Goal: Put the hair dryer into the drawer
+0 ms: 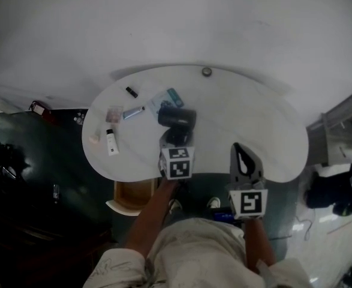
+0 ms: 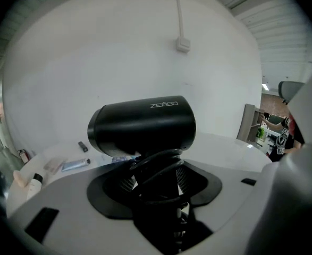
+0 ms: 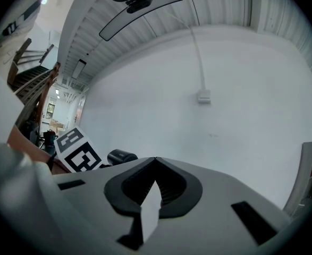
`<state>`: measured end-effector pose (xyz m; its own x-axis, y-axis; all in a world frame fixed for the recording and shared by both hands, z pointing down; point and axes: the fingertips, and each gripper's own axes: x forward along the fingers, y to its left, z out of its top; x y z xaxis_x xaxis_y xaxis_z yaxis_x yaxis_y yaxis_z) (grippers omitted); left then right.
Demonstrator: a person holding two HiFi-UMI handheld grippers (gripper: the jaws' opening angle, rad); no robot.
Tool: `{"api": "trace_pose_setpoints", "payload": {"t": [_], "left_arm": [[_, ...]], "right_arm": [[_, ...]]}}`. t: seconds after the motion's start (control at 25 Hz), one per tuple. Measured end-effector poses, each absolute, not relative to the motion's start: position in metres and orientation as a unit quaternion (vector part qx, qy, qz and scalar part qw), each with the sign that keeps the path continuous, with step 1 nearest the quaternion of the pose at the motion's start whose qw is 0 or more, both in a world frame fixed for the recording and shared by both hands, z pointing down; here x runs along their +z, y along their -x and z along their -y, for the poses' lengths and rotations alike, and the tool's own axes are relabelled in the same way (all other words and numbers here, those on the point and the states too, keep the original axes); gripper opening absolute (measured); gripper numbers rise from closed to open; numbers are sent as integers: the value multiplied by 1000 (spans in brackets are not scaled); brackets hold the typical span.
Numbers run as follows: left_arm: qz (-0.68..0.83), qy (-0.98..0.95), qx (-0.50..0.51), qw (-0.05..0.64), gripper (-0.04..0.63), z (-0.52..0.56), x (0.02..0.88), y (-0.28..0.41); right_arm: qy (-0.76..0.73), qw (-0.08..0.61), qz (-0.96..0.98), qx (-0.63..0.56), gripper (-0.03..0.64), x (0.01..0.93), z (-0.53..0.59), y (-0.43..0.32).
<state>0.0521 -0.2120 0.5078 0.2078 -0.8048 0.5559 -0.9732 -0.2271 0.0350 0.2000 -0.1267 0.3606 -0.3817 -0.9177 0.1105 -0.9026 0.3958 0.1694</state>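
The left gripper was clenched on the handle of the black dryer, its jaws pressing on the cord wound round that handle. The dryer stood upright in the grip, with the barrel on top and lying crosswise. Its round end faced the left of the left gripper view. In the head view it hung over the middle of the white table, nearer the near edge than the far one, just beside a blue packet. That view did not show whether it touched the top, but the left gripper view showed the barrel well above the tabletop. The right gripper had its jaws closed together with nothing between them. It was held over the table's near edge, to the right of the left gripper and apart from it. The drawer stood pulled out below the near edge, toward the table's left end, its tan inside showing; the dryer was not in it. On the left part of the table lay a grey tube, a pink packet, a white bottle and a small black stick. A round knob sat at the far edge. The person's bare forearm reached up to the left gripper.
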Motion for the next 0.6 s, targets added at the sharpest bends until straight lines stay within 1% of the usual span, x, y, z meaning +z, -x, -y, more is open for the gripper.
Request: {"api": "trace_pose_setpoints", "payload": {"t": [0.32, 0.6], "left_arm": [[638, -753, 121, 106, 244, 187, 421, -36], [664, -747, 37, -16, 245, 151, 346, -26]], "right_arm": [[-533, 70, 842, -51, 3, 344, 125, -185], [-509, 40, 858, -59, 3, 328, 125, -163]]}}
